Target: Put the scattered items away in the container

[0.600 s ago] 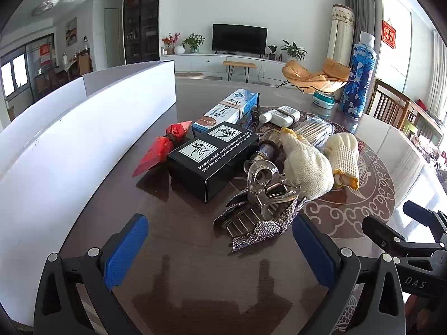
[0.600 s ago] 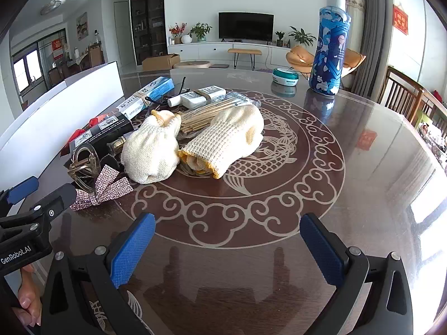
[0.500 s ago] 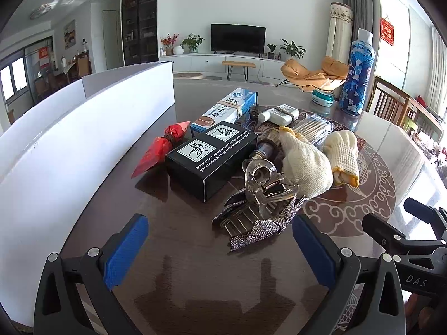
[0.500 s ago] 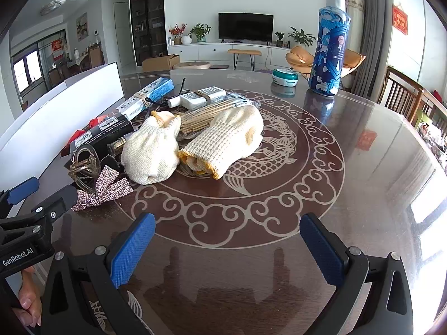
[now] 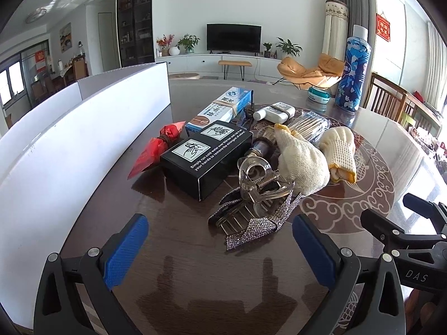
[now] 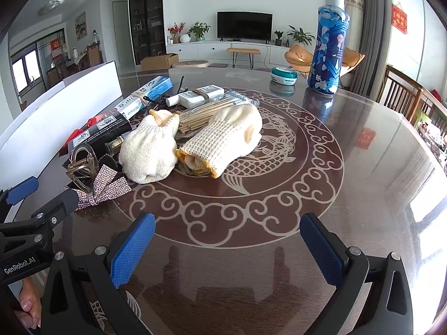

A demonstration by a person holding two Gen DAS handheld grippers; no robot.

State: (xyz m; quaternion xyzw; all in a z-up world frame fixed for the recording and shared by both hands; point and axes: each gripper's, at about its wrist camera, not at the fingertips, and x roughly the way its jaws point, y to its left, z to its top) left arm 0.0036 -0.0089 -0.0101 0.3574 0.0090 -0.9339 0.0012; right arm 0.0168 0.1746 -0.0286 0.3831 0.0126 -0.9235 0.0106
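while both tools are hovering over the dark glossy table [image 6: 363, 195], the left gripper [image 5: 220, 248] is standing with its blue pads wide apart and nothing between them, and the right gripper [image 6: 229, 248] is doing the same. directly under each pair of jaws the tabletop is mirroring the fingers, and an inlaid pale scroll-and-fish ring is curling just ahead of the right jaws.

just beyond the left jaws a rhinestone bow clip [image 5: 251, 220] is lying with a clear claw clip [image 5: 257, 178] resting on it. past that, a black box [image 5: 206, 156] is running its long axis from near-left toward far-right, with a red packet [image 5: 156, 150] touching its left side and pointing back toward the jaws. to the right, two knitted gloves [image 6: 195, 142] are lying side by side, cuffs facing the right jaws, on a sleeve of wooden sticks [image 6: 206, 111]. farther on, a blue and white carton [image 5: 220, 109] is pointing away, beside a small white bottle [image 5: 273, 111]. left of the left jaws, the white container wall [image 5: 69, 139] is stretching into the distance.

far off, a tall blue bottle [image 6: 329, 44] and a teal tin [image 6: 283, 75] are standing upright before a living room with a television.

only the right wrist view is showing a cardboard box on the floor and a thumb on the left handle; only the left wrist view is showing the box's printed top and most of the red packet.
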